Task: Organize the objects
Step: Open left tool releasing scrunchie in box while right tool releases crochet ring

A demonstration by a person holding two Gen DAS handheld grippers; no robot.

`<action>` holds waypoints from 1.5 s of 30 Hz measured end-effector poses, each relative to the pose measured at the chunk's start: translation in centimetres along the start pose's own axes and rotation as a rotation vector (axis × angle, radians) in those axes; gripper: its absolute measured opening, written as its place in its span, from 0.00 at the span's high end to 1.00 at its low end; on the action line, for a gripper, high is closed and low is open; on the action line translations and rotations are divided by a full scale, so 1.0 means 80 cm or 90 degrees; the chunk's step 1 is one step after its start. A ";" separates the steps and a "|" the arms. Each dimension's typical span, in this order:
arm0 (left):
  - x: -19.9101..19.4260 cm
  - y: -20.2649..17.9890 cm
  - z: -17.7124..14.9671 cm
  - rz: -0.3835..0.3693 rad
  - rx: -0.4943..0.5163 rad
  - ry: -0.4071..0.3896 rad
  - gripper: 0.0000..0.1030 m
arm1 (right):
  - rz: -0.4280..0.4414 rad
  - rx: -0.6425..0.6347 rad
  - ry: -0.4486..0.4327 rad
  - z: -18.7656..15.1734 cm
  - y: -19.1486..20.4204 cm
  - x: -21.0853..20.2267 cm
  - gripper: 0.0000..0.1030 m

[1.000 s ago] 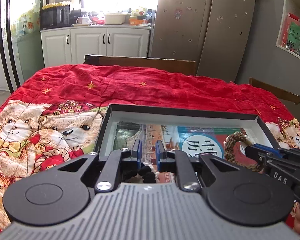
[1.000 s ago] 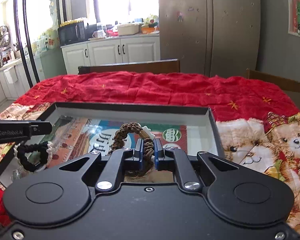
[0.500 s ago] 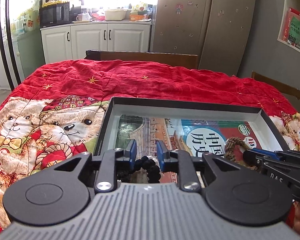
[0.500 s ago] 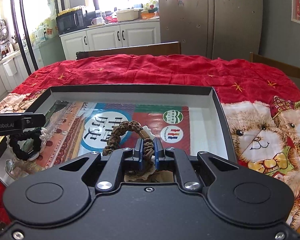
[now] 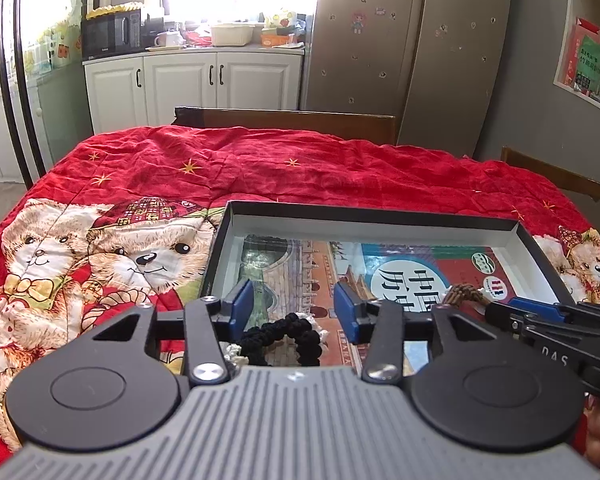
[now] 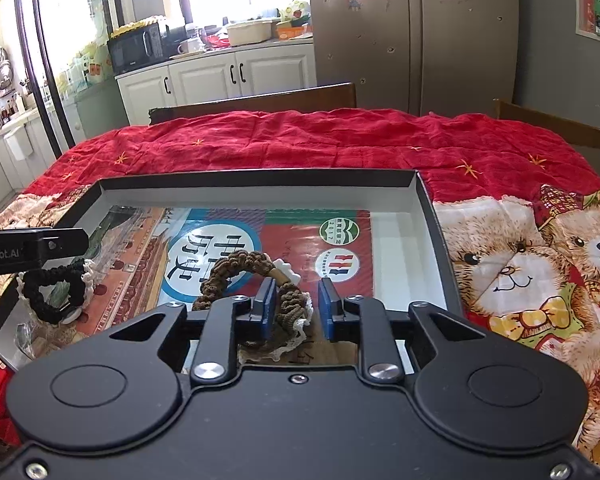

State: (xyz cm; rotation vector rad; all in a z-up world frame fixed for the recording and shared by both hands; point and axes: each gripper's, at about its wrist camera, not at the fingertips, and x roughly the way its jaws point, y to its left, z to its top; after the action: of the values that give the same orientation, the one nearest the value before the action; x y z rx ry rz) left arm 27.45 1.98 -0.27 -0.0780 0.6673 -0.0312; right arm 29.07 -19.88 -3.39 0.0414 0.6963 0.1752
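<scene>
Releasing both scrunchies into the black tray is the step in hand: the left claw is opening wide, its pads clear of the black scrunchie at the tray's near left. The right claw is opening too, the brown scrunchie loose between its pads. Both should lift straight up only once fully clear, so no fabric snags.

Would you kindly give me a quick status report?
Both jaws opening, pads clear. Black scrunchie and brown scrunchie lying in box. Nothing in the way.
</scene>
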 end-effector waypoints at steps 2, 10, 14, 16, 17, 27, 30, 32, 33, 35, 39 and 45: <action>-0.003 0.000 0.000 0.000 0.001 -0.001 0.38 | 0.002 0.001 -0.004 0.000 0.000 -0.005 0.75; -0.020 0.004 -0.002 0.009 0.011 -0.008 0.34 | 0.012 0.000 -0.017 0.001 0.002 -0.027 0.75; -0.033 0.009 -0.004 0.013 0.014 -0.015 0.30 | 0.015 -0.005 -0.023 0.000 0.003 -0.041 0.75; -0.040 0.011 -0.004 0.017 0.018 -0.020 0.28 | 0.016 -0.007 -0.028 0.000 0.004 -0.048 0.75; -0.044 0.012 -0.005 0.019 0.020 -0.023 0.27 | 0.017 -0.008 -0.030 -0.001 0.004 -0.052 0.75; -0.077 0.021 -0.022 0.026 0.050 -0.028 0.25 | 0.021 -0.019 -0.037 -0.013 0.001 -0.089 0.75; -0.085 0.022 -0.028 0.028 0.057 -0.029 0.24 | 0.019 -0.024 -0.041 -0.017 0.000 -0.102 0.75; -0.091 0.023 -0.032 0.029 0.061 -0.029 0.23 | 0.019 -0.025 -0.043 -0.020 -0.001 -0.110 0.75; -0.095 0.023 -0.035 0.028 0.064 -0.029 0.23 | 0.019 -0.025 -0.044 -0.021 -0.002 -0.114 0.75; -0.100 0.022 -0.040 0.026 0.069 -0.029 0.22 | 0.020 -0.026 -0.044 -0.024 -0.004 -0.122 0.75; -0.112 0.021 -0.051 0.023 0.084 -0.028 0.21 | 0.021 -0.035 -0.041 -0.031 -0.005 -0.137 0.75; -0.130 0.020 -0.065 0.018 0.089 -0.032 0.19 | 0.017 -0.045 -0.040 -0.044 -0.006 -0.156 0.75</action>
State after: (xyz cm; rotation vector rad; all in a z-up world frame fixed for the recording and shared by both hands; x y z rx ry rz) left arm 16.06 3.82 1.97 0.0655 0.6149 -0.0482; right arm 17.47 -22.60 1.79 -0.0114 0.6273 0.2236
